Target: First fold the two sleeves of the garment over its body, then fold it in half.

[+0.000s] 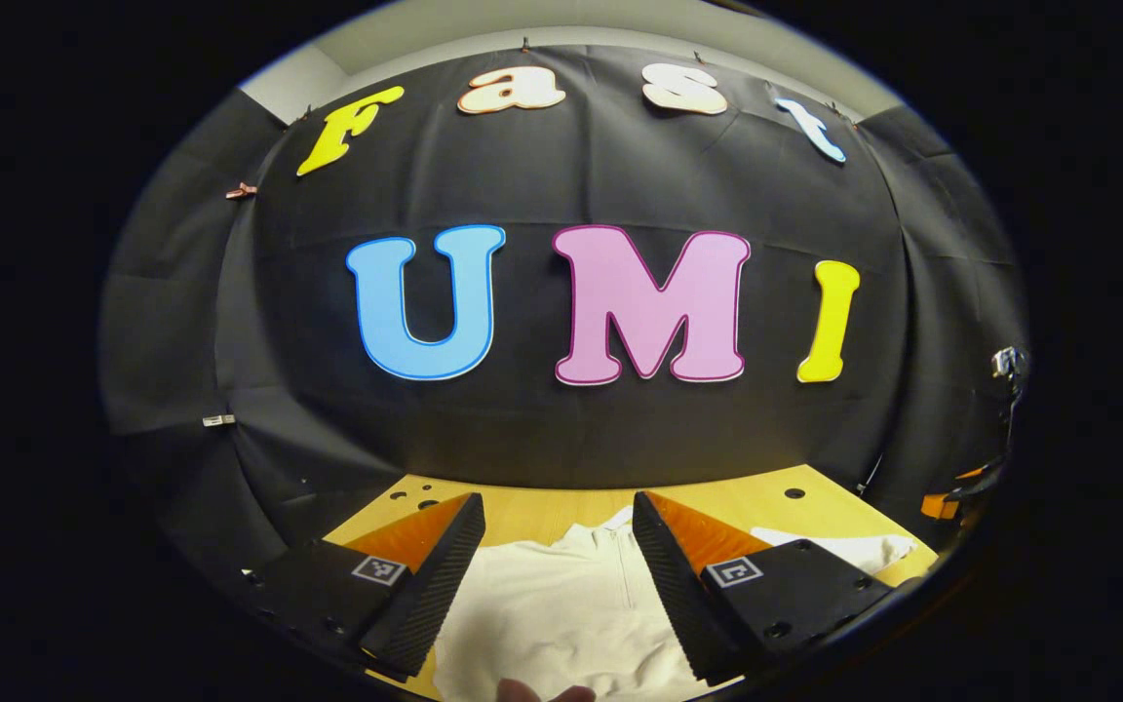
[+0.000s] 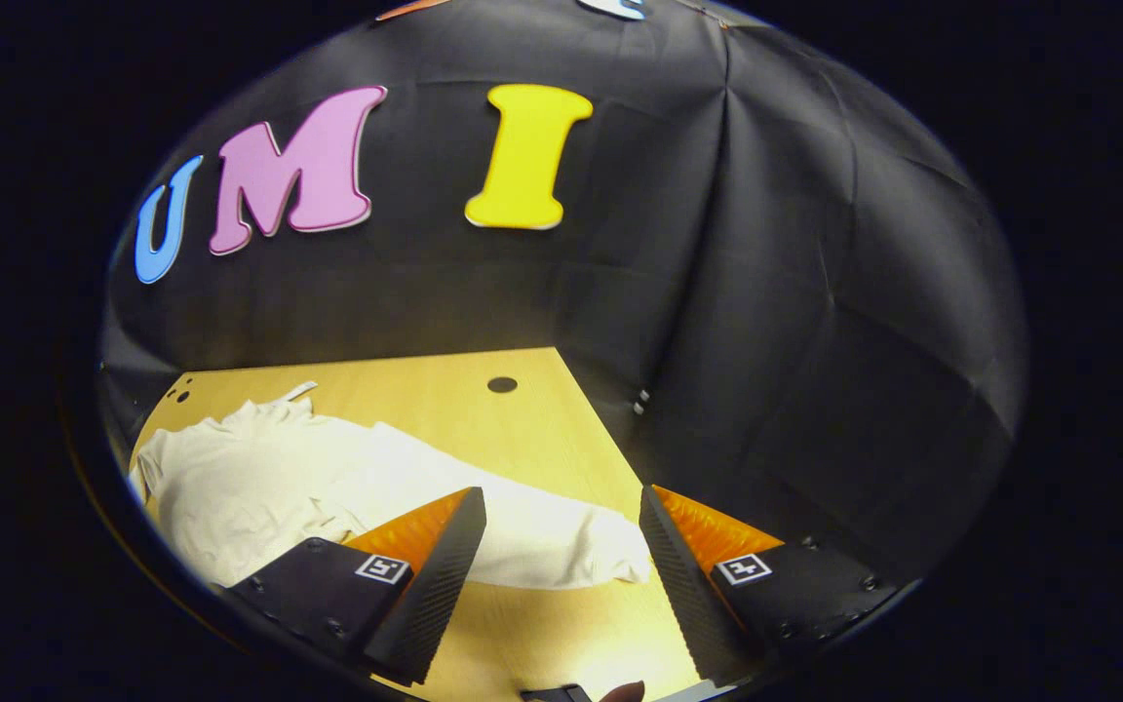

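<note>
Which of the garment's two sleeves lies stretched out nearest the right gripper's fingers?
The sleeve stretched across the wooden table, its cuff ending between the open right gripper fingers' tips. The other sleeve cannot be made out here.

You get a dim booth in both views, with light from above falling mainly on the pale wooden desk point(image 2: 445, 400) and the white fabric garment point(image 2: 279, 478), which glare slightly. Fisheye distortion bends straight edges near the rim; focus stays sharp, without motion blur.
</note>
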`<state>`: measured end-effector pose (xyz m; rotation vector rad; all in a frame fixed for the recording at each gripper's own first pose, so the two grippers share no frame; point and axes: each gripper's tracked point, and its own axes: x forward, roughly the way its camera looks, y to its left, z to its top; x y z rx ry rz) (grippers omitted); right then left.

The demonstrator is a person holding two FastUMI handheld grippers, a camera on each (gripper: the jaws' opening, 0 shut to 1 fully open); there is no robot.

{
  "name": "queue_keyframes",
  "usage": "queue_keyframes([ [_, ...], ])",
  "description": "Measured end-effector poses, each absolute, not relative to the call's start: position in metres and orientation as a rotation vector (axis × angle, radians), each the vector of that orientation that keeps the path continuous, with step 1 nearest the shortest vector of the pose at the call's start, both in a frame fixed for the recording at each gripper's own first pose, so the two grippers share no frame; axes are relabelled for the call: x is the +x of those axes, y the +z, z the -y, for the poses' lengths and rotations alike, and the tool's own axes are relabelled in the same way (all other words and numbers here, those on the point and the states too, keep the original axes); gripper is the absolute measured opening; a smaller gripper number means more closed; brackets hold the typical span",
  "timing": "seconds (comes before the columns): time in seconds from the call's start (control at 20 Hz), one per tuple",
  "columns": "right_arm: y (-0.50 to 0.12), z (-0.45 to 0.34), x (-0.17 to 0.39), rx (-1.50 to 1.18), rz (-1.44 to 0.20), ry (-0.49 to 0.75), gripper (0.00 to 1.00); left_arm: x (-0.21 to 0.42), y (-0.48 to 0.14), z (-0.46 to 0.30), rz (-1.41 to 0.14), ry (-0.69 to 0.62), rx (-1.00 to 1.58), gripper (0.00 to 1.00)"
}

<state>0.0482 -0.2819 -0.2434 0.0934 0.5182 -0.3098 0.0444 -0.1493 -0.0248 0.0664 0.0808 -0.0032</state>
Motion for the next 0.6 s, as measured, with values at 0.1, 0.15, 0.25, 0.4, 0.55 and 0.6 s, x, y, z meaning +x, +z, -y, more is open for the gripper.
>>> queue_keyframes([
  [0.1, -0.275, 0.296, 0.054, 0.128, -0.573, -0.322, 0.98, 0.044, -0.027, 0.154, -0.093, 0.014, 0.078, 0.95],
  [0.15, -0.292, 0.301, 0.056, 0.143, -0.603, -0.323, 0.98, 0.044, -0.030, 0.157, -0.100, 0.021, 0.086, 0.96],
  [0.25, -0.323, 0.312, 0.058, 0.160, -0.658, -0.325, 0.98, 0.042, -0.033, 0.164, -0.108, 0.031, 0.101, 0.96],
  [0.4, -0.357, 0.324, 0.061, 0.151, -0.719, -0.338, 0.98, 0.041, -0.035, 0.171, -0.121, 0.053, 0.101, 0.96],
  [0.55, -0.387, 0.330, 0.064, 0.171, -0.782, -0.321, 0.98, 0.035, -0.041, 0.173, -0.145, 0.093, 0.101, 0.98],
  [0.6, -0.398, 0.332, 0.063, 0.175, -0.806, -0.319, 0.98, 0.034, -0.040, 0.173, -0.150, 0.104, 0.107, 0.98],
])
